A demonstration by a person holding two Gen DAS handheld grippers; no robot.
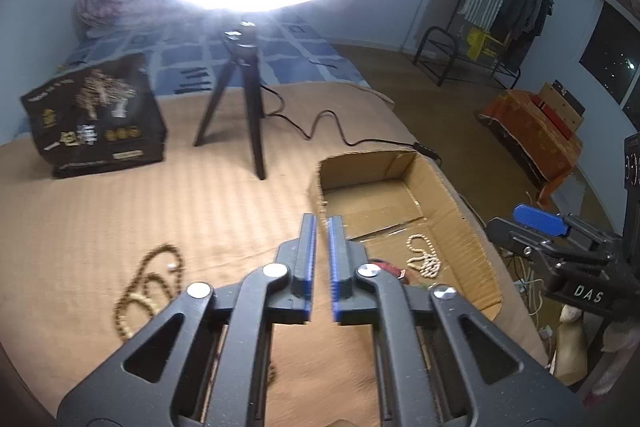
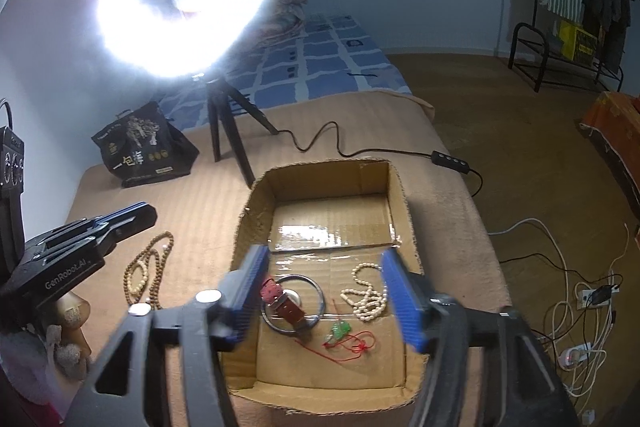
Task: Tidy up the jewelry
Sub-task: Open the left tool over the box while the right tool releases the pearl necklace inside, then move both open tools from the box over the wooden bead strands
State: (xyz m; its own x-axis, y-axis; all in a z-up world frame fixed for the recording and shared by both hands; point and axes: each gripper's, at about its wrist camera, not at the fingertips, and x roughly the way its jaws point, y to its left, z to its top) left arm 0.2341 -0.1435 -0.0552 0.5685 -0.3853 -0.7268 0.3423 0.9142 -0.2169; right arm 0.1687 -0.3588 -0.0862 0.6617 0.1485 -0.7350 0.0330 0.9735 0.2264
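An open cardboard box [image 2: 396,195] [image 1: 444,183] sits on the tan bed cover. Inside lie a white pearl necklace [image 2: 368,297] [image 1: 424,259], a metal bangle [image 2: 316,287], a red-strapped watch [image 2: 286,303] and a green pendant on red string [image 2: 340,333]. A brown wooden bead necklace [image 1: 148,283] [image 2: 148,271] lies on the cover left of the box. My left gripper [image 1: 323,223] is shut and empty, above the cover by the box's left wall. My right gripper [image 2: 324,263] is open and empty over the box.
A ring light on a black tripod [image 1: 240,99] stands behind the box, its cable [image 2: 320,143] running right. A black printed bag [image 1: 100,115] sits at the back left. The bed edge drops to a floor with cables [image 2: 580,307] on the right.
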